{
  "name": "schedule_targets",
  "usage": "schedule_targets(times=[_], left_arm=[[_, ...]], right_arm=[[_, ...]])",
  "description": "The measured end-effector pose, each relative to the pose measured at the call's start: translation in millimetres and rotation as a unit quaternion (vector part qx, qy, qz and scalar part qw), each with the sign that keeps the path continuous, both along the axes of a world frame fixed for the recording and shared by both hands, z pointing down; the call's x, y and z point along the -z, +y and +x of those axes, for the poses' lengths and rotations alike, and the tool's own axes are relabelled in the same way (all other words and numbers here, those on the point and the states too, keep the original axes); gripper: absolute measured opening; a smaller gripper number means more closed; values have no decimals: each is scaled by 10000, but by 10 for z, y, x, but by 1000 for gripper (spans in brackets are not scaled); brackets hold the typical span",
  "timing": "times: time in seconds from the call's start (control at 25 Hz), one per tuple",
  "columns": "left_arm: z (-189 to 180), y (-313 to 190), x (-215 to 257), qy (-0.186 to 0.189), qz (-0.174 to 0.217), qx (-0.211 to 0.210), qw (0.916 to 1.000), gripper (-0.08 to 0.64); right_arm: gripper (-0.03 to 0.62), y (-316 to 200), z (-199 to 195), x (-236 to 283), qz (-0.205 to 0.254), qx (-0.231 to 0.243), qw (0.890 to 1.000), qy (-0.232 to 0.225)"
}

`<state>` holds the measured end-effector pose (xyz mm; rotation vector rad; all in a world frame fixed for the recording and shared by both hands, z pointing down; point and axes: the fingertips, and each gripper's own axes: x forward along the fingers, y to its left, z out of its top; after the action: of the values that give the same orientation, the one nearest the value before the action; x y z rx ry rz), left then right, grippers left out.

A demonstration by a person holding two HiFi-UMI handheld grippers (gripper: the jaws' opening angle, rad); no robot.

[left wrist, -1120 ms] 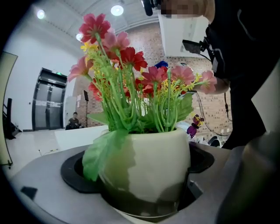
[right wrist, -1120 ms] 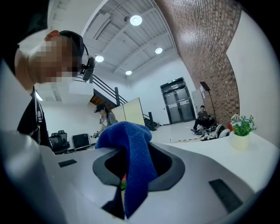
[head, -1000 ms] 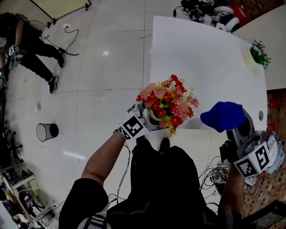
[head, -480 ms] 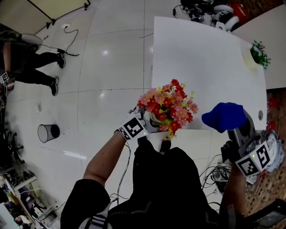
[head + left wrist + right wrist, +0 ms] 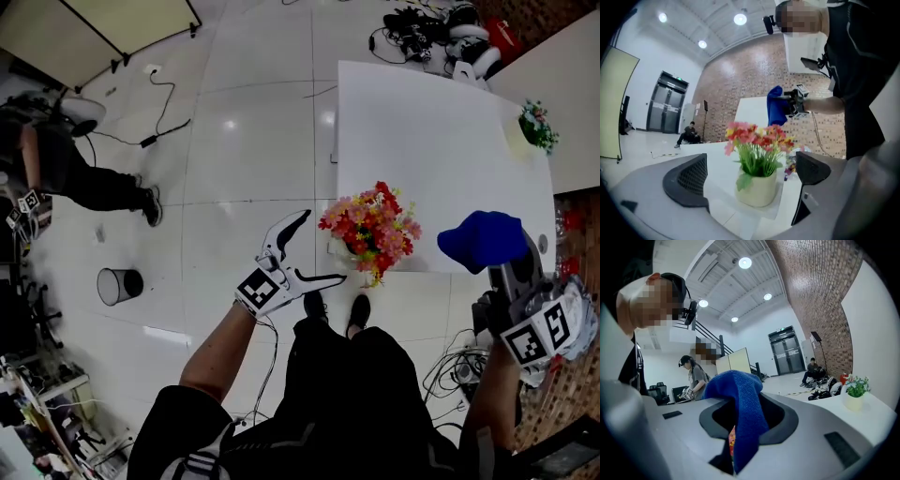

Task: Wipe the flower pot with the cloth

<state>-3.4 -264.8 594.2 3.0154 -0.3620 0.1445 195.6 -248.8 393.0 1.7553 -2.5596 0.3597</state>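
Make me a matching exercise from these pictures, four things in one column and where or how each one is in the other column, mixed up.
Things:
1. left gripper
2. right gripper
3. flower pot
4. waste bin

States and places:
A. on the floor, far to the left
B. shut on the blue cloth
C. fingers apart, holding nothing
D. upright at the near edge of the white table

Pairs: 1-C, 2-B, 3-D, 4-A

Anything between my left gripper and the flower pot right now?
Nothing: in the left gripper view, only bare table corner separates the open left gripper from the flower pot.
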Motion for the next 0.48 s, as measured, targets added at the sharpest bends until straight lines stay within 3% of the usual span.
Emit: schedule_targets(times=[0.08, 0.24, 0.36, 0.48], left_arm=[[-133, 47, 297, 220, -65, 129, 9997, 594], [-280, 259, 728, 425, -373, 501, 9971, 481], [-232, 455, 1024, 592, -269, 745, 9951, 458], [-205, 690, 1340, 861, -162, 1115, 9899, 345]], right_arm=[[98, 41, -65, 99, 132, -63, 9999, -39], [98, 259, -116, 250, 335, -131, 9992, -165], [98, 481, -93, 343, 431, -37, 9988, -209], [98, 773, -68, 451, 589, 206, 9978, -204]])
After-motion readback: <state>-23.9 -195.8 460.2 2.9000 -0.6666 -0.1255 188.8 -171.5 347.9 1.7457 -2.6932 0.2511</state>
